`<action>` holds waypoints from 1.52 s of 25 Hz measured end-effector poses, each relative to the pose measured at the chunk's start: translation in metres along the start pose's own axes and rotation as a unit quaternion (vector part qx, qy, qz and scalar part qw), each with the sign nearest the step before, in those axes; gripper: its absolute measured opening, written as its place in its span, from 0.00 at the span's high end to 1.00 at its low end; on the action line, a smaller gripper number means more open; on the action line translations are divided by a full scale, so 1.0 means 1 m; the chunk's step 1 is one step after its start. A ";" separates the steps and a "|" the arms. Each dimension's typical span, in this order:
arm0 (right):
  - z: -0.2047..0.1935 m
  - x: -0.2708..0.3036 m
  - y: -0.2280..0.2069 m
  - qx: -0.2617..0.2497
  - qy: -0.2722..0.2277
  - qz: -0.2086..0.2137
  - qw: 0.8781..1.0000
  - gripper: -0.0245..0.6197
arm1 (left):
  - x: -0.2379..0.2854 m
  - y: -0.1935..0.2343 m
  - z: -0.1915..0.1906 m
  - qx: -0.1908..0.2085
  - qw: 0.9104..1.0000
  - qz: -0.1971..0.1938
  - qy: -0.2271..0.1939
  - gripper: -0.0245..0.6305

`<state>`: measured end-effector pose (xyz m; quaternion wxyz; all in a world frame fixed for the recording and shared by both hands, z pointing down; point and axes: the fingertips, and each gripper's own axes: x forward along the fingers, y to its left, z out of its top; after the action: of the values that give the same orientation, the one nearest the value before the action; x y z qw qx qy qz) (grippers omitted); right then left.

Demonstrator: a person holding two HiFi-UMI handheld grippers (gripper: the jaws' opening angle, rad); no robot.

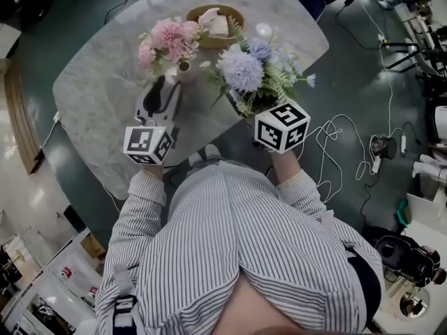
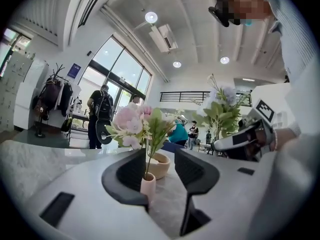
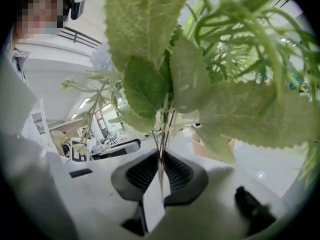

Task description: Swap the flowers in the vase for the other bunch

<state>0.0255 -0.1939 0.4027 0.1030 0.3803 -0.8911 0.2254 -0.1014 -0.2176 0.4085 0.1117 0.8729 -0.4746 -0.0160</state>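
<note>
Two grippers | left gripper [image 2: 160, 171]: fingers [image 2: 125, 174] wide, vase [image 2: 148, 184] of pink flowers [image 2: 131, 123] between them toward 9 o'clock, on surface [image 1: 98, 89] | right gripper [image 3: 161, 176]: fingers [image 3: 182, 176] clamped on stems of blue bunch [image 1: 243, 70], blooms toward 12 o'clock

vase [image 1: 186, 71] on table [image 1: 98, 93] | flowers [image 1: 170, 39] in vase | bowl [image 1: 213, 25] far behind vase | other bunch [image 1: 253, 72] right of vase
</note>
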 end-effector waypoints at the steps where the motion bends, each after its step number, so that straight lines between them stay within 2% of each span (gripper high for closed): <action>1: 0.003 0.000 0.002 -0.003 -0.003 0.002 1.000 0.90 | -0.003 -0.001 0.004 0.000 1.000 0.001 -0.003 0.68; 8: 0.013 -0.002 0.012 -0.010 -0.018 0.015 1.000 0.90 | -0.022 -0.009 0.015 0.006 1.000 0.006 -0.011 0.74; 17: 0.010 0.006 0.021 -0.005 -0.030 0.028 0.999 0.90 | -0.042 -0.016 0.017 -0.020 0.999 0.013 -0.025 0.83; 21: 0.009 0.005 0.024 0.002 -0.032 0.029 0.999 0.90 | -0.048 -0.019 0.019 -0.014 0.999 0.013 -0.029 0.87; 24: 0.006 0.005 0.027 0.002 -0.033 0.031 0.999 0.90 | -0.049 -0.021 0.019 -0.006 1.000 0.012 -0.029 0.89; 31: -0.001 0.004 0.033 -0.005 -0.027 0.037 0.999 0.90 | -0.048 -0.027 0.013 -0.024 0.999 0.000 -0.021 0.94; 38: 0.001 0.000 0.031 -0.009 -0.035 0.034 0.999 0.90 | -0.049 -0.030 0.010 -0.029 1.000 -0.002 -0.012 0.95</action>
<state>0.0032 -0.1757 0.3919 0.0679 0.3564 -0.9085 0.2074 -0.1045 -0.1630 0.3885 0.1312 0.8702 -0.4731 -0.0404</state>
